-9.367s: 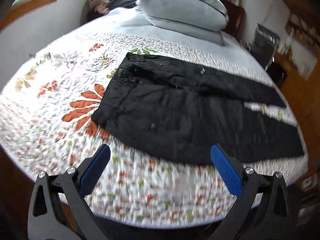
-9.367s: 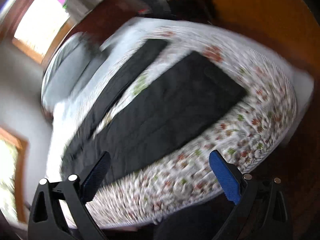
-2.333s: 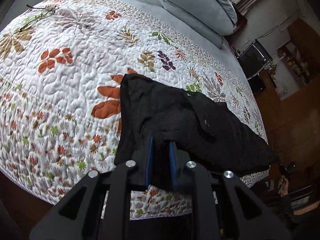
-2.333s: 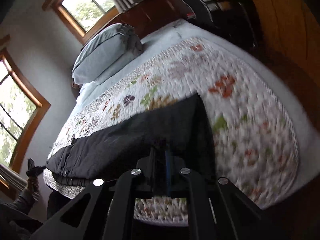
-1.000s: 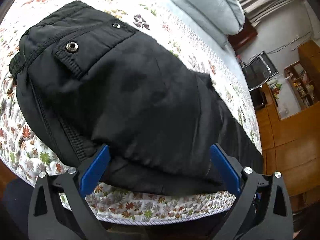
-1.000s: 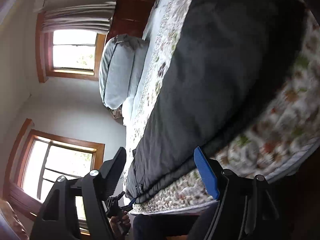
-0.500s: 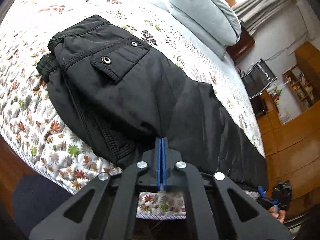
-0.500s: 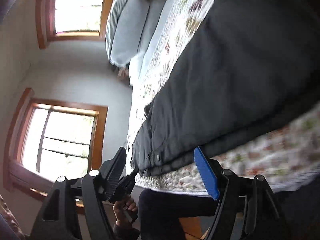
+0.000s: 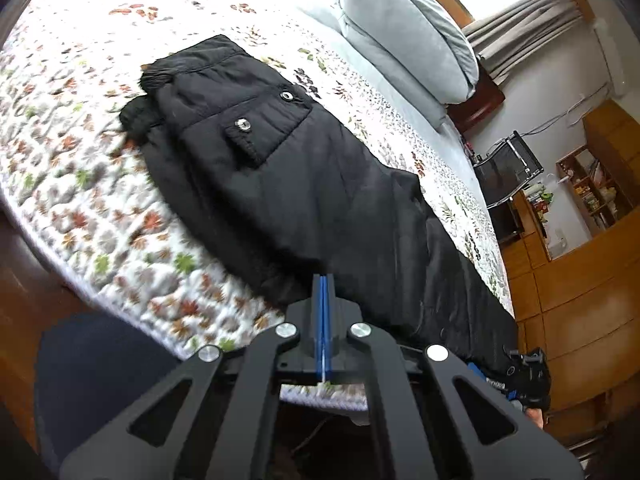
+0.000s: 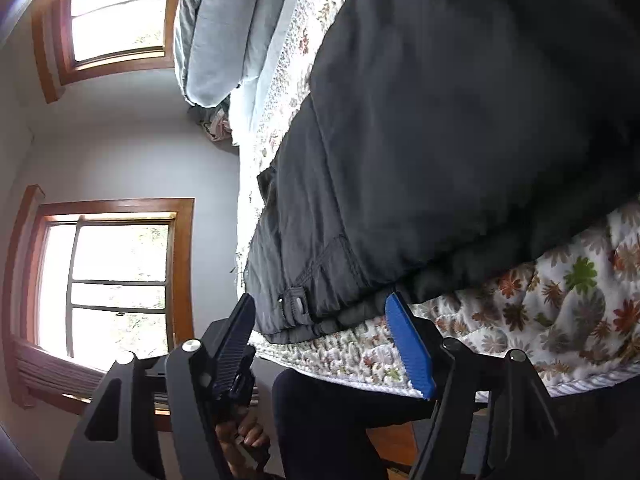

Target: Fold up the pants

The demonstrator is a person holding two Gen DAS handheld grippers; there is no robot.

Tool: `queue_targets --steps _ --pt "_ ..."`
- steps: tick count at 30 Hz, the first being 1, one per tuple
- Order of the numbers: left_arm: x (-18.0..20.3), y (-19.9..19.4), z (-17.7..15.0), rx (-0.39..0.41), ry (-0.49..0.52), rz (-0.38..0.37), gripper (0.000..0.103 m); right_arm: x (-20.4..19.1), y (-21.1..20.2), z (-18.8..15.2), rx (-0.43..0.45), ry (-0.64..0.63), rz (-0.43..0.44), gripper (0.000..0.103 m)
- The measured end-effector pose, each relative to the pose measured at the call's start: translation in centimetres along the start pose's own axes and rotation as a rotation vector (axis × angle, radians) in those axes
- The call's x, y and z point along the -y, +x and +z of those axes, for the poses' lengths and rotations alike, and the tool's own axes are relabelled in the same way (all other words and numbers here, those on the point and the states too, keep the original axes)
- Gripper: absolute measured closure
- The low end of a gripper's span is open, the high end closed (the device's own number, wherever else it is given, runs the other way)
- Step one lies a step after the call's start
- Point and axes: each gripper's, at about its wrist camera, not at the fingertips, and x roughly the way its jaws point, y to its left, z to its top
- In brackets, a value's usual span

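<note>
Along the near edge of the bed lie the black pants, folded lengthwise, waistband to the far left and legs running right. At their near edge the left gripper has its blue pads pressed together; whether cloth is caught between them cannot be told. Spread wide, the right gripper frames the pants' near hem. Grey pillows sit at the far side.

A floral quilt covers the bed. Grey-blue pillows lie stacked near the dark headboard. Wood-framed windows light the room; a black chair stands beside wooden shelves.
</note>
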Motion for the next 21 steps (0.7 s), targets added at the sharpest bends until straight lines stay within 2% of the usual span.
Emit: queue_targets --steps 5,6,7,8,10,12,14,17,21 --pt "0.7 0.9 0.6 -0.031 0.015 -0.025 0.102 1.1 0.2 0.5 0.019 0.043 -0.015 0.039" --pt "1.2 1.2 0.8 -0.025 0.024 -0.043 0.096 1.0 0.2 0.7 0.029 0.037 -0.009 0.044" --pt "1.6 1.8 1.0 -0.021 0.029 -0.041 0.072 0.9 0.3 0.8 0.034 0.027 -0.008 0.051" --pt "1.7 2.4 1.1 -0.023 0.019 -0.032 0.054 1.0 0.3 1.0 0.041 0.021 -0.018 0.054" --pt "1.6 3.5 1.3 -0.037 -0.022 -0.053 0.050 1.2 0.2 1.1 0.047 0.025 -0.022 0.067" --pt "1.8 4.3 1.3 -0.053 -0.028 -0.038 0.047 1.5 -0.1 1.2 0.062 0.035 -0.019 0.067" --pt "1.8 4.6 1.2 -0.047 -0.052 -0.036 0.030 1.8 0.1 1.4 0.059 0.047 0.002 0.067" --pt "1.6 4.8 1.3 -0.041 -0.101 -0.050 0.024 1.5 0.5 1.6 0.060 0.040 -0.002 0.067" --pt "1.8 5.6 1.6 -0.049 -0.125 -0.061 0.023 2.0 0.8 1.7 0.067 0.040 0.008 0.066"
